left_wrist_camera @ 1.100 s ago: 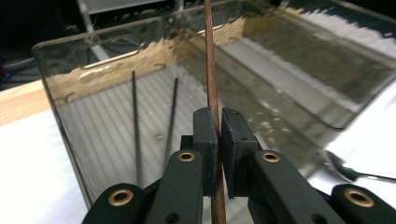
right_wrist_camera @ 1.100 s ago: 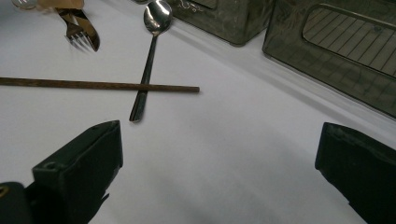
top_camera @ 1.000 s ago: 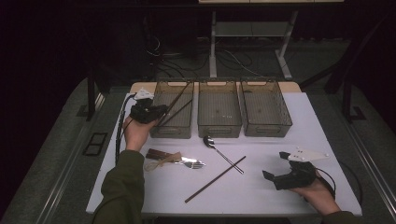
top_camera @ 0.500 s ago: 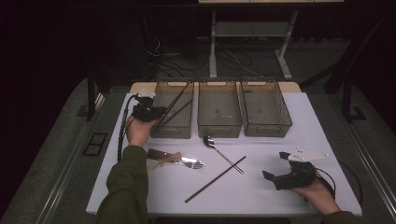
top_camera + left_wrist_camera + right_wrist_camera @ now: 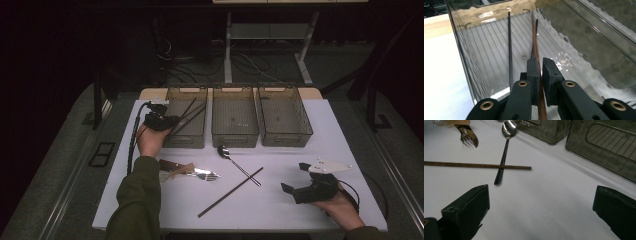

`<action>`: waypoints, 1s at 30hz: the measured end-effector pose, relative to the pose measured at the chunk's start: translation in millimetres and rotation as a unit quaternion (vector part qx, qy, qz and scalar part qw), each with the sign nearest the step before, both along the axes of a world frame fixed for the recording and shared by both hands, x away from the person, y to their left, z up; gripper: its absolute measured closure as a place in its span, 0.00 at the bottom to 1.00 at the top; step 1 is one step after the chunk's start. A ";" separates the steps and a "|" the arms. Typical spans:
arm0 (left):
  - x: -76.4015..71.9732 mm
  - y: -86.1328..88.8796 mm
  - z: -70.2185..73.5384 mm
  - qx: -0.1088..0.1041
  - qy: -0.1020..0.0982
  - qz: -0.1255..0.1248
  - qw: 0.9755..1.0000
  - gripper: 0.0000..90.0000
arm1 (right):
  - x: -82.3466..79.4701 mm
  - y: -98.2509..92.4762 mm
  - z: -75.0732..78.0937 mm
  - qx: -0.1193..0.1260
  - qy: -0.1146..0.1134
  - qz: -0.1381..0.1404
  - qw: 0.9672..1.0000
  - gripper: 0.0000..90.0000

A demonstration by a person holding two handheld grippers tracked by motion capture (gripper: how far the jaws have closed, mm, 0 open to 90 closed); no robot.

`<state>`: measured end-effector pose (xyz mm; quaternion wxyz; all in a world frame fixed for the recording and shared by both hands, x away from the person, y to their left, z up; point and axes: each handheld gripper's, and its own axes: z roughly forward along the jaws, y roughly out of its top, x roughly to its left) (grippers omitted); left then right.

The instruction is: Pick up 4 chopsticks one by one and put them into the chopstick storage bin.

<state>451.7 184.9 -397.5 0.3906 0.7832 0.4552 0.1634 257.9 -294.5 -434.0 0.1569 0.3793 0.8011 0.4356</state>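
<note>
Brown wooden chopstick (image 5: 537, 62) sits between the fingers of the left gripper (image 5: 161, 121), slanting down into the leftmost smoky clear plastic bin (image 5: 186, 120), beside two thin black chopsticks (image 5: 510, 55) already lying on that bin's ribbed floor. Those fingers have just been easing apart a touch, with the stick between them and the pads close against it. Over on the right, the right gripper (image 5: 311, 186) rests low on the white counter (image 5: 280, 210), fingers spread wide with nothing between them.

The counter is a pale sheet in a dark room, with table legs and loose cables on the floor behind. Three bins line its far edge. In the middle lie a second brown chopstick (image 5: 231, 192) crossed over a steel spoon (image 5: 236, 163), and to the left a fork and knife (image 5: 192, 172) together.

Against a second ago, the left hand has pushed a little farther toward the bin; the right hand and the loose cutlery are as they were.
</note>
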 end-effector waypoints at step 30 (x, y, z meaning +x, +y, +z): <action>-54.0 -8.1 28.6 -0.035 -0.044 -0.086 0.995 0.46 | -0.4 -0.1 0.1 -0.001 -0.002 -0.003 1.000 0.01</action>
